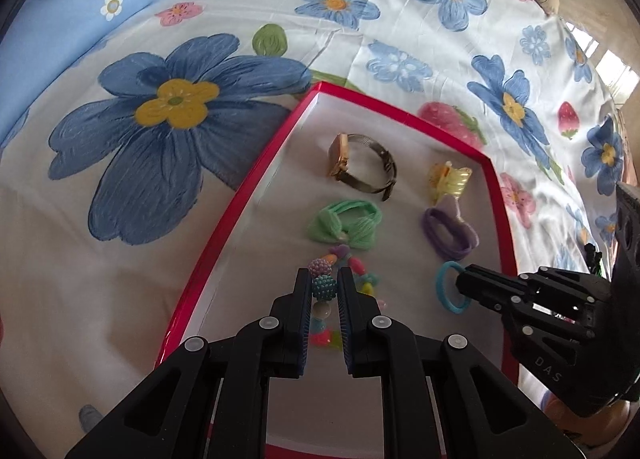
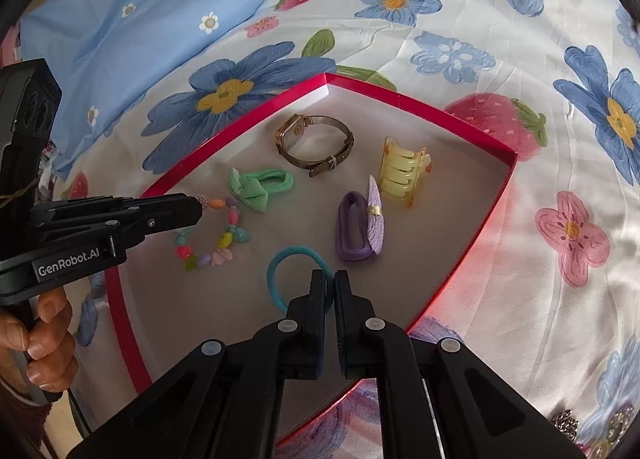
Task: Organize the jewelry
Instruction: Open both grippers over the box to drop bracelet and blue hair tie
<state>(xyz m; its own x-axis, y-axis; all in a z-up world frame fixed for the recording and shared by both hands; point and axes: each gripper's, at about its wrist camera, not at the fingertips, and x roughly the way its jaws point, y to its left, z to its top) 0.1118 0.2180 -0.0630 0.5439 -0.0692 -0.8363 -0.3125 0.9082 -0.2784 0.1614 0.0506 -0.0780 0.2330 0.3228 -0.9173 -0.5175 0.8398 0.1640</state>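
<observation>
A red-rimmed tray [image 2: 420, 109] with a pale floor lies on a floral bedsheet. My left gripper [image 1: 324, 277] is shut on a colourful bead bracelet [image 1: 322, 286] near the tray's left side; the rest of the bracelet [image 2: 226, 239] lies in a loop on the tray floor. From the right wrist view the left gripper [image 2: 198, 203] comes in from the left, held by a hand [image 2: 48, 335]. My right gripper [image 2: 330, 279] is shut on the near edge of a teal hair tie [image 2: 298, 250], which rests on the floor. In the left wrist view the right gripper [image 1: 460, 283] pinches that teal hair tie [image 1: 442, 287].
Further back in the tray lie a gold watch [image 2: 316, 147], a yellow claw clip [image 2: 404, 175], a green bow hair tie [image 2: 256, 187] and a purple hair tie [image 2: 360, 231]. A blue pillow [image 2: 140, 11] lies far left. Metal trinkets [image 2: 564, 421] sit on the sheet at lower right.
</observation>
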